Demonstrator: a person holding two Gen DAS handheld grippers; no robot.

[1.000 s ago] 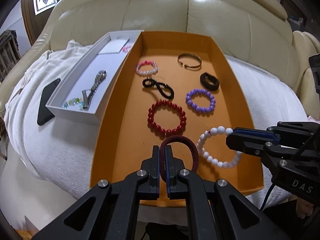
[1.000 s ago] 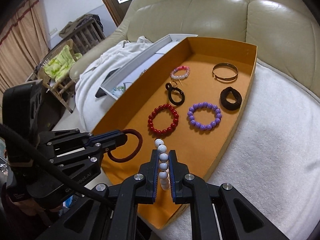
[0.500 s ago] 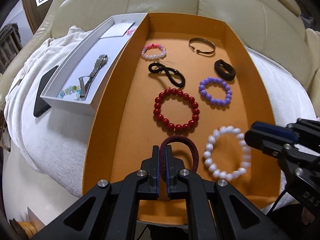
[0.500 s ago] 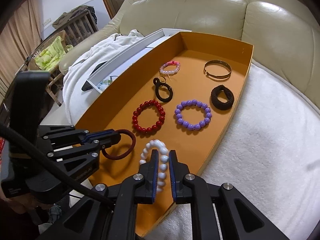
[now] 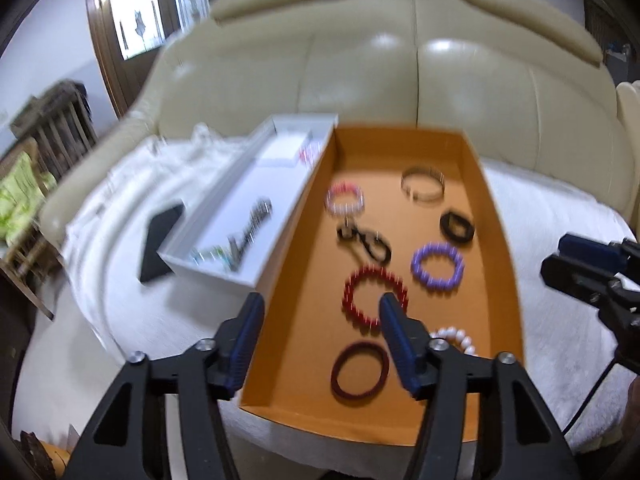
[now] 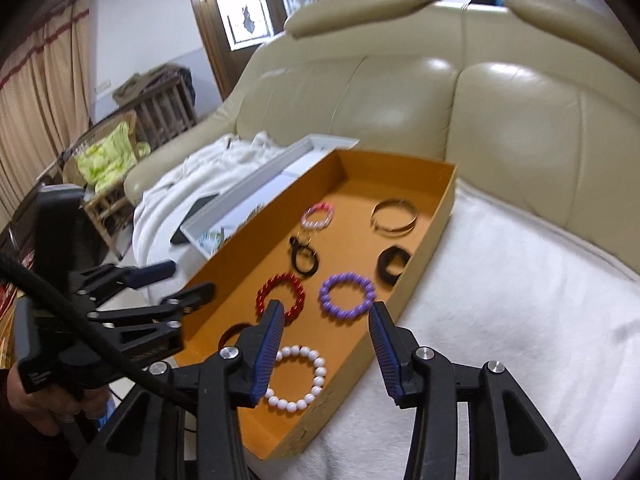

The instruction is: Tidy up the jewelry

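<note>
my left gripper (image 5: 320, 320) just popped open, nothing in it | right gripper (image 6: 326, 318) same | maroon band (image 5: 360, 370), white bead bracelet (image 6: 298, 378) lying loose in orange tray (image 6: 424, 236)

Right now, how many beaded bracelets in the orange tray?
4: pink-and-white bracelet at the far left, red bracelet mid-tray, purple bracelet to its right, white bracelet at the near end. The other rings in the orange tray aren't beaded.

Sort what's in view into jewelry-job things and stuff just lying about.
Job: orange tray, white box, dark red band, white bracelet, red bracelet, purple bracelet, metal bangle.
Lying about: phone, blanket, sofa.
</note>
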